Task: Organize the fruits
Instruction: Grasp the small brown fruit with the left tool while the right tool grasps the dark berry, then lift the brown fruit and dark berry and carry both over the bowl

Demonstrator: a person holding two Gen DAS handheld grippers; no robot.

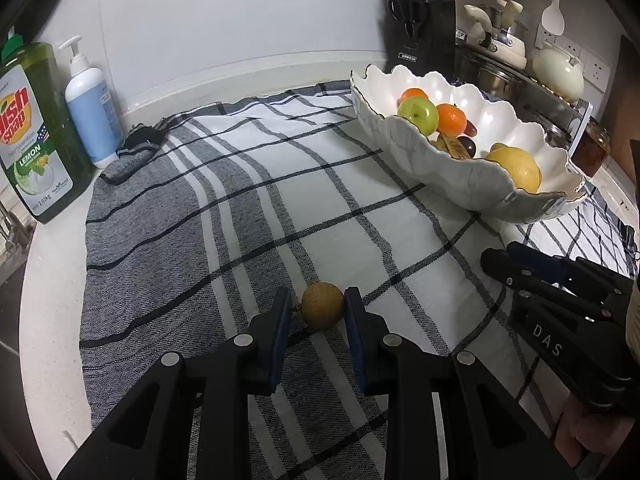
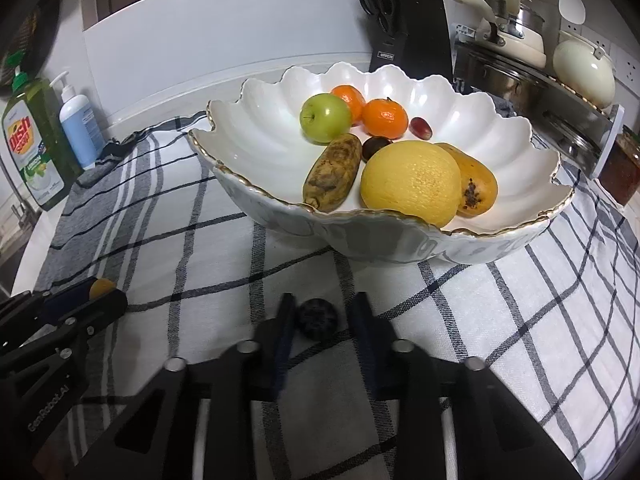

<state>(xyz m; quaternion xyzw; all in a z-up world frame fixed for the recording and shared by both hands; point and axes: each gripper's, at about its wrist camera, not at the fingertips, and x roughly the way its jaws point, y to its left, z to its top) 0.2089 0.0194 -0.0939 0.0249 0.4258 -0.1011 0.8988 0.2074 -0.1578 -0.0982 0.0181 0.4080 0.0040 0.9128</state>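
Left wrist: our left gripper (image 1: pixel 318 312) clamps a small brown fruit (image 1: pixel 322 306) on the checked cloth (image 1: pixel 248 208), short of the bowl (image 1: pixel 448 172) | Right wrist: our right gripper (image 2: pixel 322 318) brackets a dark round fruit (image 2: pixel 317 318), fingers (image 2: pixel 285 330) not visibly touching both sides | Risk: it may roll free when lifted.

Soft, even indoor light falls on the checked cloth (image 1: pixel 280 200), with only faint shadows under the white bowl (image 2: pixel 400 240). Fisheye bending curves the edges and darkens the corners. The right wrist view shows its near gripper fingers (image 2: pixel 286 332) blurred.
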